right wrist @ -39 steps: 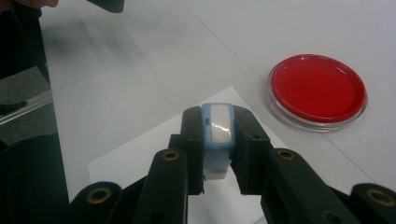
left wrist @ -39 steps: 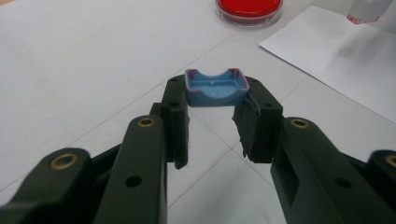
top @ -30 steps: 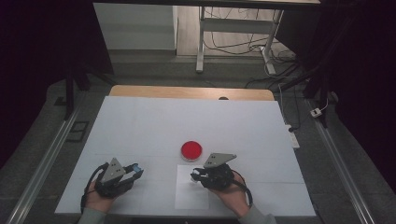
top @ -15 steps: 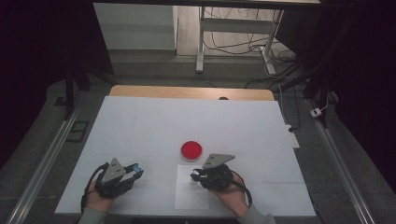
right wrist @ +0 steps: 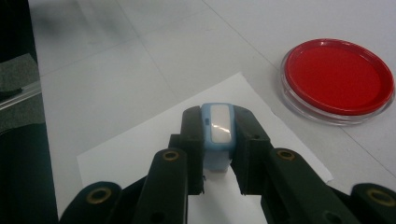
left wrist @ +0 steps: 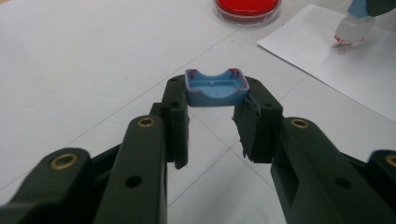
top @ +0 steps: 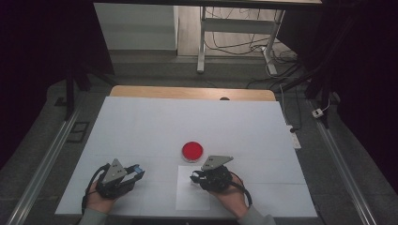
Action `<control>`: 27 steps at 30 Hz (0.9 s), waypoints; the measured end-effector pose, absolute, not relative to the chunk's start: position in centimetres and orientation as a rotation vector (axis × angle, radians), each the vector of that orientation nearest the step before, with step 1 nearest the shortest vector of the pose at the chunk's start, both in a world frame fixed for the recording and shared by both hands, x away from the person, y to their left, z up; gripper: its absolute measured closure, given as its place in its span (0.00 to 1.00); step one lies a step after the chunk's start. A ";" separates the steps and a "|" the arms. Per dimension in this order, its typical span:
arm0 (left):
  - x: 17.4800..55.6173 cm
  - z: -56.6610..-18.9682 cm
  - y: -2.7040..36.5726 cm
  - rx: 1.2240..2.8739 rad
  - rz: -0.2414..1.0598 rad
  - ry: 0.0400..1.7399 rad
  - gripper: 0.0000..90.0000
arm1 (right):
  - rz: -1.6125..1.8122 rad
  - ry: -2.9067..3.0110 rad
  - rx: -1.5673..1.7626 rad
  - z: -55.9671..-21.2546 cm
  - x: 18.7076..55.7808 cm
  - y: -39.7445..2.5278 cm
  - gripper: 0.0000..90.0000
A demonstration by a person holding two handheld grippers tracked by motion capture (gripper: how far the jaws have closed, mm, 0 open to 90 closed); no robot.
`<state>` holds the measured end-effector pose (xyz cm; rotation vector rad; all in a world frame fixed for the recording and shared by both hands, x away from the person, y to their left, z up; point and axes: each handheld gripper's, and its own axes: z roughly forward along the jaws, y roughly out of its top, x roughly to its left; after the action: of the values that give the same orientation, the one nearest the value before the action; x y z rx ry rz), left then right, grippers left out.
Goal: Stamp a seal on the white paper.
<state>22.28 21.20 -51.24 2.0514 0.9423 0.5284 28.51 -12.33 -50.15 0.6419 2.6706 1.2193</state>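
Observation:
My left gripper (left wrist: 216, 95) is shut on a small blue cap (left wrist: 216, 87), held hollow side up just above the white table; in the high view it sits at the front left (top: 135, 171). My right gripper (right wrist: 218, 122) is shut on a blue and white stamp-like object (right wrist: 217, 133), which points down at a white paper sheet (right wrist: 140, 144). The object's white tip (left wrist: 349, 32), marked with red, hovers just over the sheet (left wrist: 327, 65) in the left gripper view. A round clear dish with a red filling (top: 193, 151) lies just beyond the sheet (top: 192, 201).
The white table top (top: 155, 126) reaches back to a wooden edge strip (top: 187, 93). Metal rails run along the floor on the left (top: 44, 164) and the right (top: 342, 168). A table frame and cables (top: 263, 42) stand behind the table.

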 end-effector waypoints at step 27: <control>22.3 -51.2 21.3 2.050 0.529 0.943 0.73 | 1.177 2.679 0.601 -50.7 28.5 -11.7 0.84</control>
<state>22.28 21.26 -51.22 2.0503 0.9434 0.5294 28.51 -11.70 -50.74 0.6014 2.6785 1.1768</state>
